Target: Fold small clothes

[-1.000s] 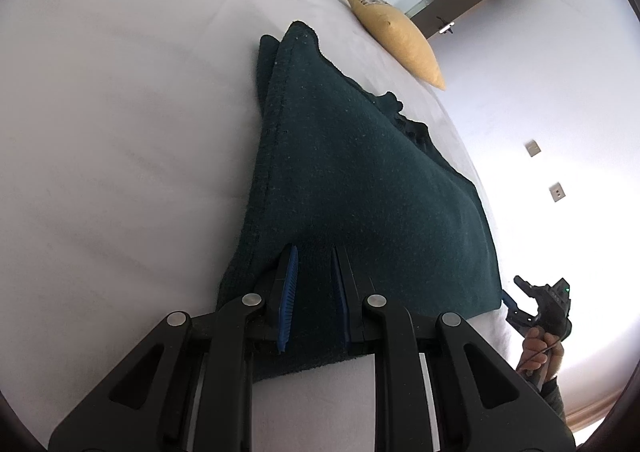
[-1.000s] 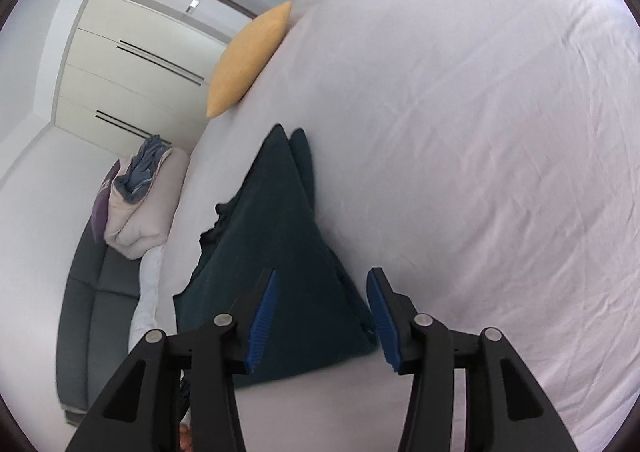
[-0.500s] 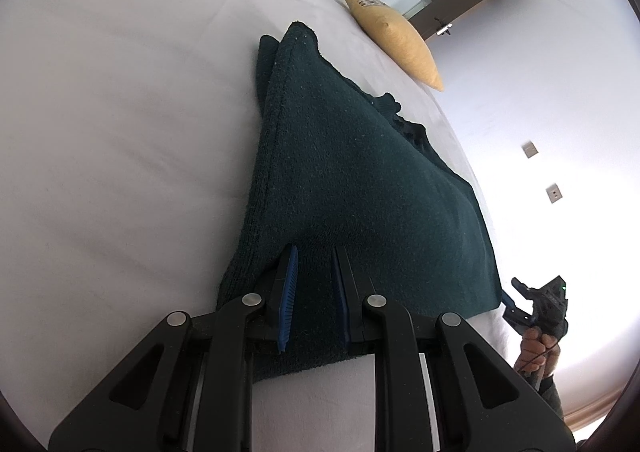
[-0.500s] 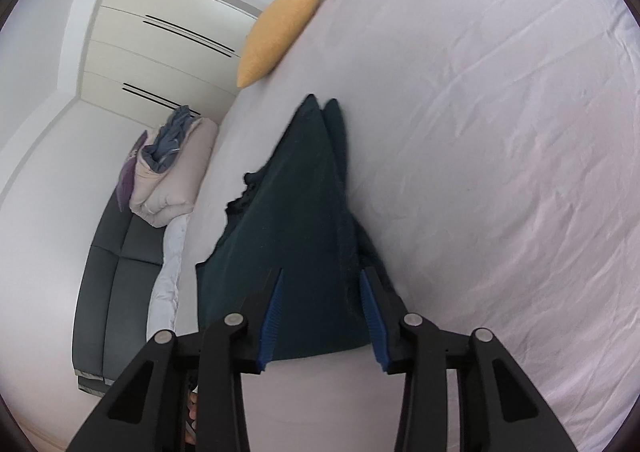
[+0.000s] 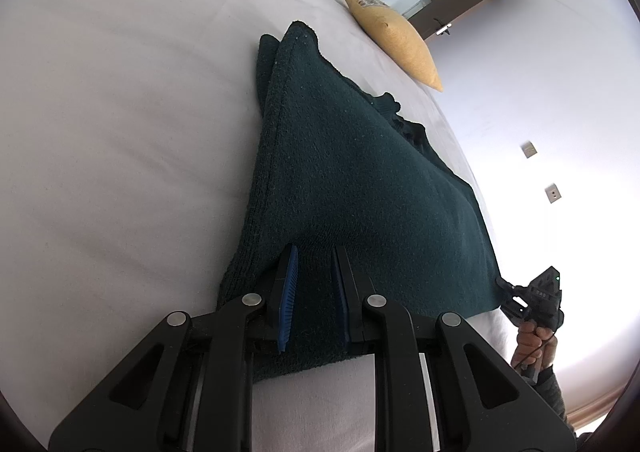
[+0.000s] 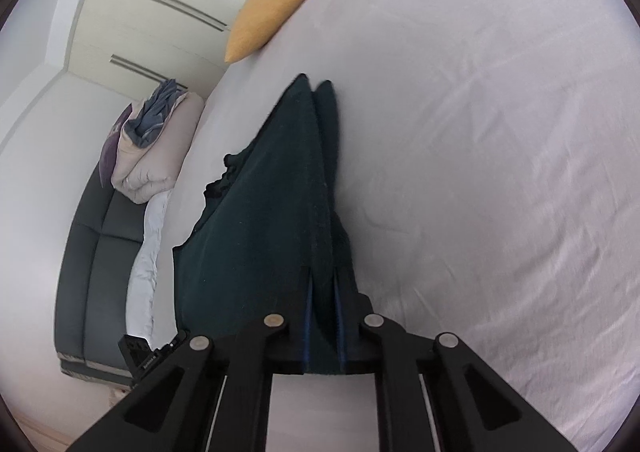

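Both the left gripper point(image 5: 314, 284) and right gripper point(image 6: 323, 316) pinch the dark green cloth point(image 5: 360, 180) by its near edge, the right one's jaws having just closed on it; next, I think, lift together and fold it away.

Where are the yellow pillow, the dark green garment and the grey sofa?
yellow pillow point(image 6: 276, 8): right wrist view, middle of its face.
dark green garment point(image 5: 360, 180): left wrist view, its broad top surface.
grey sofa point(image 6: 96, 248): right wrist view, seat cushion.

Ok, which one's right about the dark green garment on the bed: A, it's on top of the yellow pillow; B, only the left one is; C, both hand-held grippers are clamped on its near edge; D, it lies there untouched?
C: the left hand-held gripper and the right hand-held gripper each pinch the dark green garment near its edge.
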Motion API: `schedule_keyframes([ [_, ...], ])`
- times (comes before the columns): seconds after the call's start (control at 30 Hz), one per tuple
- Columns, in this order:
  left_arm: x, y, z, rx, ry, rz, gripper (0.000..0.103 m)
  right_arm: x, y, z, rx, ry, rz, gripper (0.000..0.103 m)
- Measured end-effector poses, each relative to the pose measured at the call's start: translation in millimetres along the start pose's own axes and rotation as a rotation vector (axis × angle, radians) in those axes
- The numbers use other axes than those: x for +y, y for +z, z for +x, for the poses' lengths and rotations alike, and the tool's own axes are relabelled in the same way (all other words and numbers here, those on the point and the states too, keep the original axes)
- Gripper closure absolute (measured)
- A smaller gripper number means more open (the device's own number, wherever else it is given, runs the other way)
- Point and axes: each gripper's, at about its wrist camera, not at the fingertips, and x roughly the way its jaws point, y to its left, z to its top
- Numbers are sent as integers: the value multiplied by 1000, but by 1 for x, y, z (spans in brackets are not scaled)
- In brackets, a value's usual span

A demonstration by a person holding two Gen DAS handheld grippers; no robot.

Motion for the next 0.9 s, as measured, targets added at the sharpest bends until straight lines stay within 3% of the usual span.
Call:
schedule_keyframes([
  [0.27, -6, 4, 1, 38, 29, 50, 86, -18, -14, -4, 31, -31, 43, 98],
  [0.7, 2, 5, 1, 25, -15, 19, 86, -16, -19, -3, 27, -56, 20, 98],
  [0.8, -7, 4, -5, 16, 20, 43, 86, -11, -20, -12, 14, -50, 27, 83],
  [0.87, -16, 4, -11, 6, 56, 65, 86, 0, -21, -25, -19, -137, -21, 64],
  [0.9, -21, 6, -15, -6, 73, 75, 86, 7, -20, -33, -45, -205, -49, 64],
])
